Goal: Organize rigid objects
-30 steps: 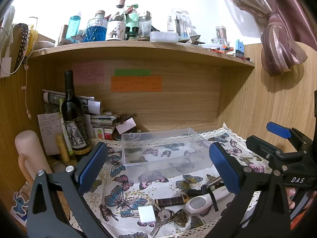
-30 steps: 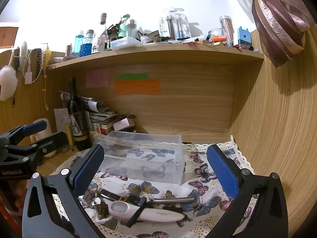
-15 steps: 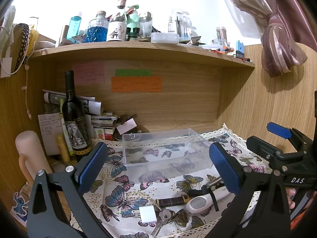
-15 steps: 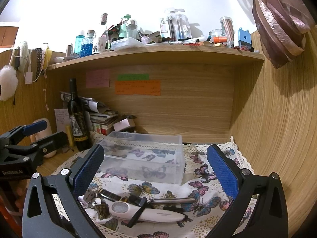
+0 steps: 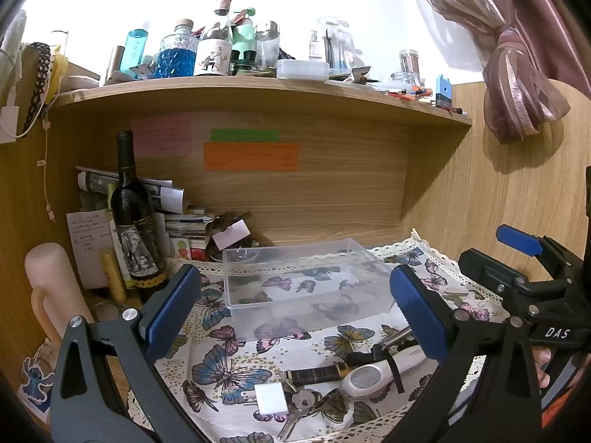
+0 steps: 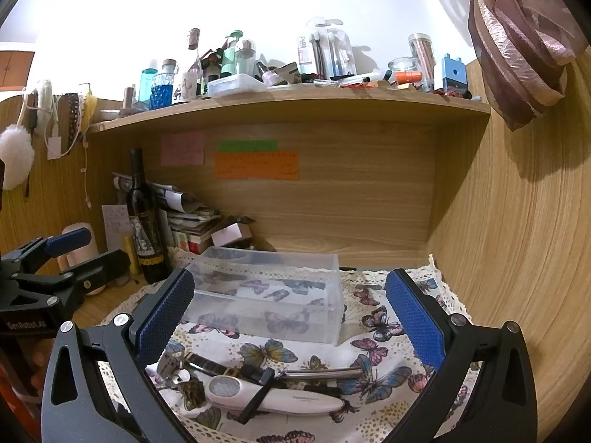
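Note:
An empty clear plastic box (image 5: 303, 288) (image 6: 269, 295) stands on a butterfly-print cloth (image 5: 221, 365). In front of it lie a white handheld device (image 5: 380, 369) (image 6: 273, 397), a dark tube with gold bands (image 5: 319, 373), a white plug adapter (image 5: 271, 398), keys (image 5: 299, 406) and a metal rod (image 6: 325, 371). My left gripper (image 5: 295, 313) is open and empty above the cloth, left of these things. My right gripper (image 6: 288, 317) is open and empty, hovering over the pile; it also shows in the left wrist view (image 5: 517, 265).
A wine bottle (image 5: 135, 221), stacked papers and books (image 5: 181, 225) and a pink cylinder (image 5: 51, 284) crowd the back left. A wooden shelf (image 5: 258, 88) with bottles and jars hangs overhead. A wooden wall (image 6: 517, 258) closes the right side.

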{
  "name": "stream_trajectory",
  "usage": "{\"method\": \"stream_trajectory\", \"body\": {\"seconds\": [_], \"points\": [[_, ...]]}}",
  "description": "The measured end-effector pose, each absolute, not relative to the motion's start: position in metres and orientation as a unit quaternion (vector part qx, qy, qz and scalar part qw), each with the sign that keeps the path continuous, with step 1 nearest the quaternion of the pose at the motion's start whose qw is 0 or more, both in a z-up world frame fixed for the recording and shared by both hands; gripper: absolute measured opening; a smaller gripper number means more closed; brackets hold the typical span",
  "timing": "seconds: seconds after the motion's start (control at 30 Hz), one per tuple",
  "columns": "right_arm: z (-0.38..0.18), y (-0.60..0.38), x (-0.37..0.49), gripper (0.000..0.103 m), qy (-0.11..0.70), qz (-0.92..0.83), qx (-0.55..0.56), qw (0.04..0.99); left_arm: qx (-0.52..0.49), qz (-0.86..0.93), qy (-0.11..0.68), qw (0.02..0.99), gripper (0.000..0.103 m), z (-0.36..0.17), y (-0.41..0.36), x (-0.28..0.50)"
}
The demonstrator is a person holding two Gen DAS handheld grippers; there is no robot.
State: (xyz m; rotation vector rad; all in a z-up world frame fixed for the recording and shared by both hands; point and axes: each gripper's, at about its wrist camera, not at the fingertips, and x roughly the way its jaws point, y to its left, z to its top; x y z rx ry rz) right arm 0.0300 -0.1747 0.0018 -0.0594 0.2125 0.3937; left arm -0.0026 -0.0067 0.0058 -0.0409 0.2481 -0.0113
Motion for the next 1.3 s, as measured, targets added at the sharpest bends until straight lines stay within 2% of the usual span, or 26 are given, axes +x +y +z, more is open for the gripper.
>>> {"method": "stream_trajectory", "body": {"seconds": [1.1,1.17,1.23,1.3], "points": [[0.002,-0.174,0.035,0.103,0.117,0.21,-0.023,0.97,-0.029,-0.018,0.135,0.99,0.103,0.002,-0.001,0.002],[-0.002,-0.176,0.039,0.103,0.125,0.206,-0.027,0.97,-0.036,-0.013,0.143,0.989,0.1,0.0,0.005,0.004],[-0.01,-0.179,0.046,0.102,0.144,0.203,-0.03,0.968,-0.039,-0.004,0.157,0.987,0.089,-0.005,0.012,0.008],[-0.018,-0.181,0.052,0.1,0.164,0.201,-0.03,0.965,-0.043,0.005,0.176,0.983,0.087,-0.013,0.019,0.012]]}}
